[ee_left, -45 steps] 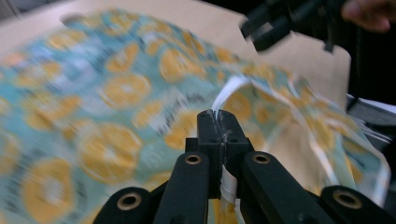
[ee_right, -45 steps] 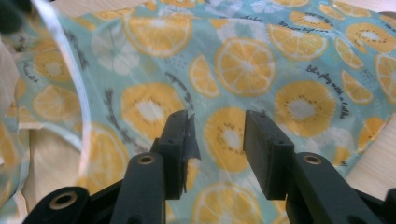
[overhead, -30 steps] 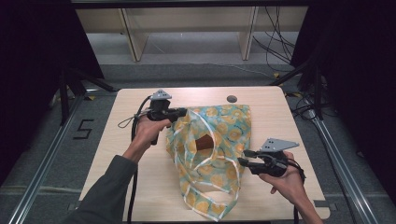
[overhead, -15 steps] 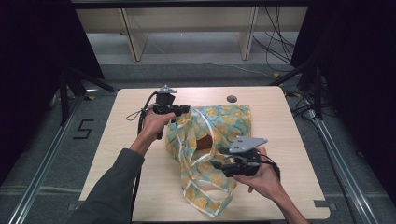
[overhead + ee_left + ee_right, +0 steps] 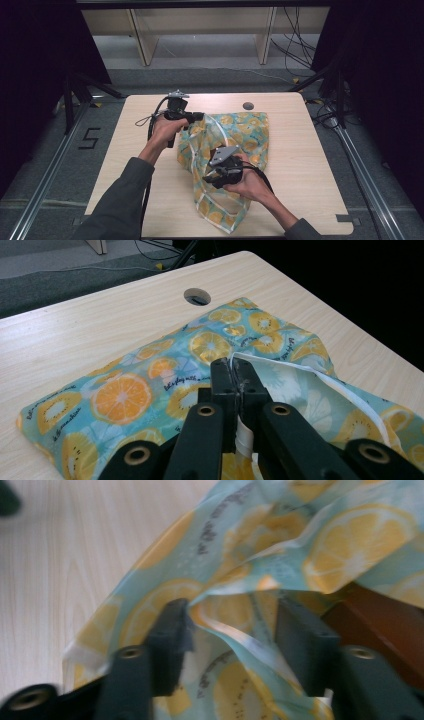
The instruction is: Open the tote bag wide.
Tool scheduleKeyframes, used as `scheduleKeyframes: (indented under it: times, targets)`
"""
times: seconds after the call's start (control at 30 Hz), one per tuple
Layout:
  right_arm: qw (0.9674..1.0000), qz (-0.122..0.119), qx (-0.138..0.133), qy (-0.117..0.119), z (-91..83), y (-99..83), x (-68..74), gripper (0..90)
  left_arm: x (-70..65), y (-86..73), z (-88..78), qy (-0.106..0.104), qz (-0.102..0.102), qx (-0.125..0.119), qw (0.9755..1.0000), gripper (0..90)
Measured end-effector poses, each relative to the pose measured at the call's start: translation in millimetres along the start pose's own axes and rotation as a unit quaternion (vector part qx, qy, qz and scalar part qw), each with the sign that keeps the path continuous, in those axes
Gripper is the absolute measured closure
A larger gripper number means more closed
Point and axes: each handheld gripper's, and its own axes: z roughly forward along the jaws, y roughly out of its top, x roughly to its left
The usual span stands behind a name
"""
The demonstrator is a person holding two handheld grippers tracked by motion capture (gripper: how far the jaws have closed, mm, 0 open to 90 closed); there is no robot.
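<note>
Citrus-printed fabric bag (image 5: 235, 145) is spread across the wooden table (image 5: 310, 165); its white-edged rim is pinched by the left gripper (image 5: 235, 371), while the right gripper (image 5: 232, 625) is held spread around a fold.

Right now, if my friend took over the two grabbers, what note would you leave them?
Left gripper: shut on the bag's white trim, at its far-left corner.
Right gripper: open, jaws on either side of a fold of the bag, not yet pinched.
The bag lies crumpled mid-table; something brown shows inside its mouth.
Done: one edge gripped.
Left, probably: close the right gripper on the fold, then pull the bag open.
</note>
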Motion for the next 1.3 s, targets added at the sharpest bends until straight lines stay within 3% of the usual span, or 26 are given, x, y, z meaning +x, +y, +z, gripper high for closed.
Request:
scheduleKeyframes:
  times: [0.07, 0.1, 0.17, 0.23, 0.33, 0.37, 0.47, 0.5, 0.57, 0.63, 0.73, 0.77, 0.87, 0.93, 0.97, 1.07, 1.1, 1.13, 1.17, 1.2, 1.3]
  targets:
    - [0.9999, -0.009, 0.013, -0.001, 3.9, -1.0, 1.4, 71.6, 1.3, -1.3, -0.9, 0.001, 0.001, -0.001, 1.0, 88.6]
    - [0.9994, -0.031, 0.016, -0.007, 4.3, -0.9, 0.0, 80.3, 1.9, -2.5, -1.4, 0.0, 0.0, -0.006, 1.0, 88.5]
    - [0.9995, -0.026, 0.015, -0.001, 3.2, -1.8, -0.1, 90.0, 4.7, -6.7, -2.4, -0.007, -0.005, -0.005, 1.0, 88.5]
    - [0.9994, -0.03, 0.002, -0.015, -5.0, 0.1, -4.1, 90.0, 8.0, -10.3, -2.9, -0.009, -0.005, -0.001, 0.9999, 88.5]
    - [0.9991, -0.001, -0.035, -0.025, -24.4, 4.1, -13.9, 90.0, 11.5, -16.0, -2.3, -0.01, -0.014, -0.001, 0.9999, 88.5]
    - [0.9981, -0.006, -0.048, -0.038, -34.2, 6.9, -21.6, 90.0, 11.6, -17.1, -1.5, -0.007, -0.014, 0.002, 0.9999, 88.5]
    - [0.9943, 0.014, -0.081, -0.068, -57.7, 11.9, -42.9, 90.0, 12.7, -19.9, 0.8, 0.004, -0.002, 0.01, 0.9999, 88.3]
    - [0.9914, 0.031, -0.094, -0.085, -66.7, 12.7, -54.5, 90.0, 12.8, -21.2, 2.2, 0.004, 0.002, 0.013, 0.9999, 88.2]
    - [0.9877, 0.047, -0.101, -0.11, -77.4, 13.0, -72.0, 90.0, 12.3, -23.6, 5.2, 0.003, 0.006, 0.022, 0.9997, 88.0]
    - [0.9832, 0.079, -0.101, -0.13, -85.0, 9.6, -93.6, 90.0, 12.5, -26.5, 8.2, 0.003, 0.009, 0.03, 0.9995, 87.7]
    - [0.9782, 0.101, -0.083, -0.161, -81.4, -0.2, -119.5, 90.0, 11.4, -31.9, 16.0, 0.003, 0.018, 0.051, 0.9986, 86.1]
    - [0.9777, 0.104, -0.077, -0.165, -78.1, -3.5, -124.7, 90.0, 10.6, -36.7, 21.3, 0.012, 0.032, 0.069, 0.9971, 85.1]
    - [0.9766, 0.126, -0.01, -0.174, -53.9, -21.2, -142.0, 90.0, 8.1, -50.0, 31.9, 0.013, 0.044, 0.092, 0.9946, 81.6]
    - [0.9728, 0.13, -0.007, -0.192, -42.2, -30.9, -149.9, 90.0, 10.2, -53.0, 32.3, 0.015, 0.036, 0.087, 0.9954, 72.4]
    - [0.9725, 0.137, -0.001, -0.189, -41.1, -33.9, -152.1, 90.0, 11.0, -52.9, 29.9, 0.027, 0.022, 0.077, 0.9964, 67.2]
    - [0.9703, 0.147, 0.005, -0.192, -40.0, -41.6, -157.5, 90.0, 10.8, -47.3, 17.5, 0.033, 0.011, 0.057, 0.9978, 50.2]
    - [0.9707, 0.147, 0.007, -0.19, -42.8, -42.0, -158.8, 90.0, 5.3, -38.4, 0.2, 0.033, 0.012, 0.044, 0.9984, 43.0]
    - [0.9707, 0.147, 0.007, -0.19, -42.8, -42.0, -158.8, 90.0, 5.3, -38.4, 0.2, 0.033, 0.012, 0.044, 0.9984, 39.9]
    - [0.9692, 0.147, 0.003, -0.198, -45.3, -43.2, -160.9, 90.0, -3.1, -33.5, -11.9, 0.037, 0.023, 0.037, 0.9984, 38.7]
    - [0.9682, 0.148, 0.0, -0.202, -44.3, -44.2, -161.7, 90.0, -21.6, -29.1, -26.7, 0.037, 0.062, 0.029, 0.997, 37.7]
    - [0.9676, 0.154, 0.009, -0.2, -42.7, -46.4, -163.7, 90.0, -55.1, -28.8, -38.9, 0.01, 0.108, 0.02, 0.9939, 36.4]
